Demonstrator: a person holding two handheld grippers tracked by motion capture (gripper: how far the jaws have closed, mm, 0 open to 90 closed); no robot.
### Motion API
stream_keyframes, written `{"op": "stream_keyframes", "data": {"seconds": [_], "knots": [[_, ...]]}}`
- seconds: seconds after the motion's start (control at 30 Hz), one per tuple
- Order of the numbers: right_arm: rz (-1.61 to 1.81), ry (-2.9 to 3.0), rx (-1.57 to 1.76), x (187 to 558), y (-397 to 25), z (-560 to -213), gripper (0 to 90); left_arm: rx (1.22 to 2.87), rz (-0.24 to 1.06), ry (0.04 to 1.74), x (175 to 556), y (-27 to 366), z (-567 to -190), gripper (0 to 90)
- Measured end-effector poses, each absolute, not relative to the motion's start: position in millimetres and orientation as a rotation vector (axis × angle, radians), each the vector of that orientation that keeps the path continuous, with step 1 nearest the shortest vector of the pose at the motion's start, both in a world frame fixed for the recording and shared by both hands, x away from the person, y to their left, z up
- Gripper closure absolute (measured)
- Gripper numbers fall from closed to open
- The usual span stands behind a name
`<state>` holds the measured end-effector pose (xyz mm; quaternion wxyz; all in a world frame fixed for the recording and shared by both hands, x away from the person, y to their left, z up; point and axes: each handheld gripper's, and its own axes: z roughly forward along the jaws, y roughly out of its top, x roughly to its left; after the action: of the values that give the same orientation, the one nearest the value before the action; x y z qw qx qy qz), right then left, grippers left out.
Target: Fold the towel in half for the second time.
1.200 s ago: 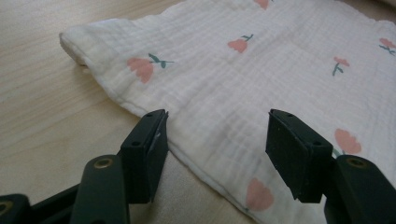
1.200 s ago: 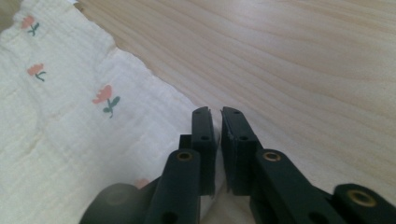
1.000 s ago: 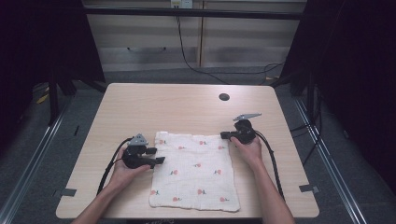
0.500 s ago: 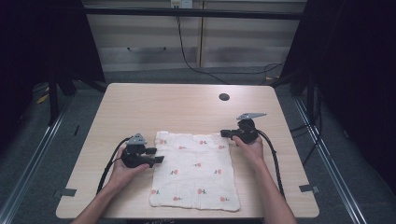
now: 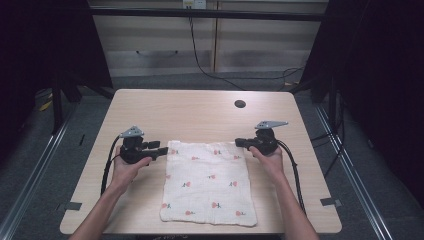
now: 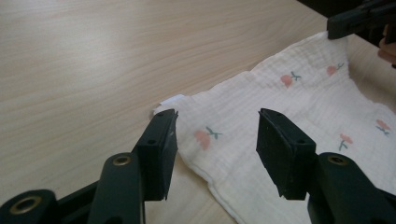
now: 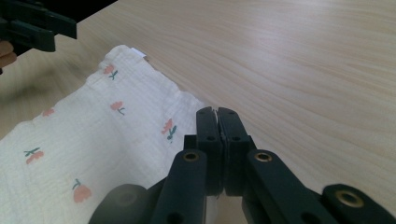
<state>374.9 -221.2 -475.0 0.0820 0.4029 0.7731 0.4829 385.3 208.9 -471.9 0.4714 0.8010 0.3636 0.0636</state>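
A white flower-printed cloth (image 5: 209, 182) is lying flat, my right gripper (image 5: 241, 142) pinching its far corner, my left gripper (image 5: 163, 150) gaping over the other.

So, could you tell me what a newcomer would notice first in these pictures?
Probably the white cloth printed with small pink flowers, lying flat in the middle of the wooden table. Next, the two black grippers at its far corners: the left gripper hangs open over its corner, while the right gripper is closed at the cloth's edge.
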Motion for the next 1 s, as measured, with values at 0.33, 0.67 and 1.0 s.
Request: {"op": "stream_keyframes", "data": {"seconds": [0.33,0.67,1.0], "knots": [[1.439,2.314,1.207,374.5,-220.5,-477.1,88.5,2.015,0.098,1.01,435.0,204.3,-495.0,48.6],[1.448,2.317,1.217,376.0,-223.3,-477.0,88.2,2.049,0.1,1.013,438.1,185.4,-506.4,52.1],[1.454,2.309,1.224,376.7,-228.4,-476.5,88.6,2.038,0.123,0.916,427.8,175.1,-493.2,84.7]]}}
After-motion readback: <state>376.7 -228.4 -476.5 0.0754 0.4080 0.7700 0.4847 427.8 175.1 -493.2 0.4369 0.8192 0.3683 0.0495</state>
